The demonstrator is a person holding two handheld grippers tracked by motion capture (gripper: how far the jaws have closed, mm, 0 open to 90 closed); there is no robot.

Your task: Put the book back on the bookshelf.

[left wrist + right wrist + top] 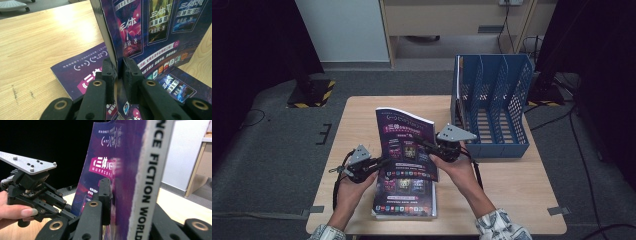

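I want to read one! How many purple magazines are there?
2. One magazine is held up between the left gripper and right gripper; another lies flat on the table beneath. More may hide underneath.

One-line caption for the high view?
Both grippers, left and right, clamp a purple magazine raised over another beside a blue rack.

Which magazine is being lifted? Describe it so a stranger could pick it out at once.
On the wooden table, left of the blue file rack, two purple magazines overlap. It is the raised magazine, tilted up and clamped by the left tongs and right tongs; the other magazine lies flat beneath.
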